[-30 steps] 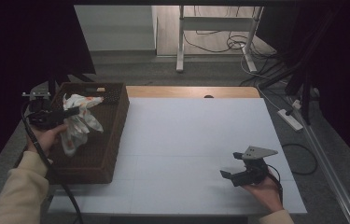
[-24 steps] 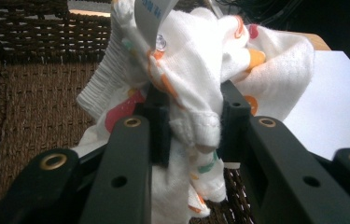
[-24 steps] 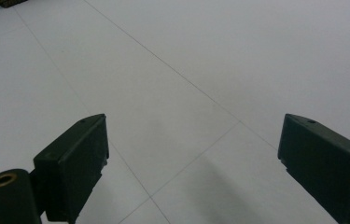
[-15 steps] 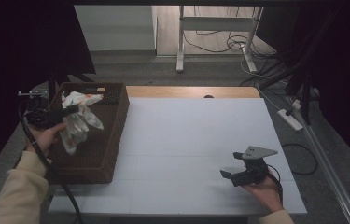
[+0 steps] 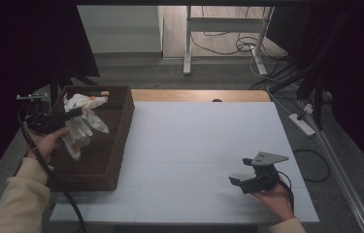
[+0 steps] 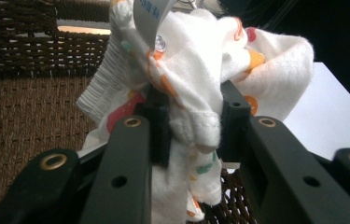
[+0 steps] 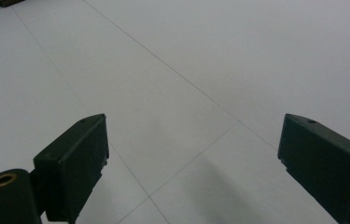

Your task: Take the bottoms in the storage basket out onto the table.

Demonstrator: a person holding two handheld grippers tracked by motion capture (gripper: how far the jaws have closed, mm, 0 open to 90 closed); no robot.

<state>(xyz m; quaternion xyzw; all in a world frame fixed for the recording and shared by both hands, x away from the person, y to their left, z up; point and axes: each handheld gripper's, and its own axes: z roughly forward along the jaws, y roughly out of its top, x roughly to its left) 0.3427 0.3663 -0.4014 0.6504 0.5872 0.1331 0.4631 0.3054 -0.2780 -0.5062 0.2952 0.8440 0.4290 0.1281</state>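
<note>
A white cloth (image 5: 83, 122) with small coloured prints hangs bunched over the brown wicker basket (image 5: 114, 155) at the table's left. My left gripper (image 5: 77, 112) is shut on the cloth and holds it above the basket's inside. In the left gripper view the cloth (image 6: 200, 79) is pinched between both black jaws, with a grey label at its top and the basket's woven wall (image 6: 23, 51) behind. My right gripper (image 5: 240, 180) rests low over the white table (image 5: 199, 141) near the front right, open. Between its jaws (image 7: 191, 140) there is bare white table surface.
A wooden strip (image 5: 199, 95) runs along the table's far edge. Beyond it stand a metal table leg frame (image 5: 218, 43) and loose cables on the floor. A white power strip (image 5: 302, 124) lies on the floor at the right.
The left gripper has lifted the cloth a little higher over the basket. The right gripper has stayed where it was.
</note>
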